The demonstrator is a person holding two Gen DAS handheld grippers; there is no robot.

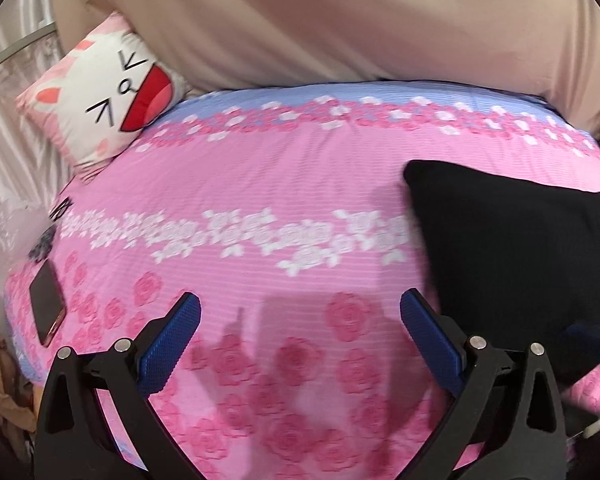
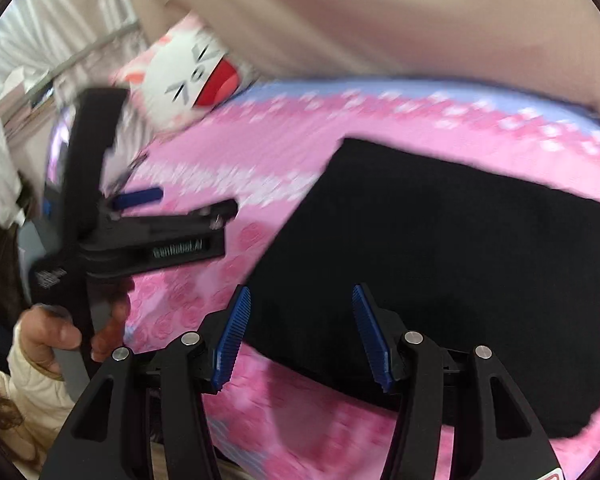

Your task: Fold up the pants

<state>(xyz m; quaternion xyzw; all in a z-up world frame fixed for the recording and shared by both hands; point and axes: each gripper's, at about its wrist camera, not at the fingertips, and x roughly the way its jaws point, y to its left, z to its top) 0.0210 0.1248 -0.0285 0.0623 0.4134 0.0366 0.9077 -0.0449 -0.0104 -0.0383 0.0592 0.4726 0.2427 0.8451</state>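
The black pants [image 1: 520,248] lie folded into a flat rectangle on the right side of the pink flowered bedsheet [image 1: 260,184]. My left gripper [image 1: 300,300] is open over bare sheet, just left of the pants, with nothing between its blue pads. In the right wrist view the folded pants [image 2: 440,260] fill the middle. My right gripper [image 2: 300,292] hangs open above their near edge, its pads apart and not pressing on the cloth. The left gripper [image 2: 196,199] shows at the left, held by a hand [image 2: 52,336].
A white cat-face pillow [image 1: 112,92] rests at the bed's far left corner. A dark phone [image 1: 46,308] lies near the left edge of the bed. A person in a beige garment [image 1: 340,20] stands along the far side. The bed's left edge drops off beside the phone.
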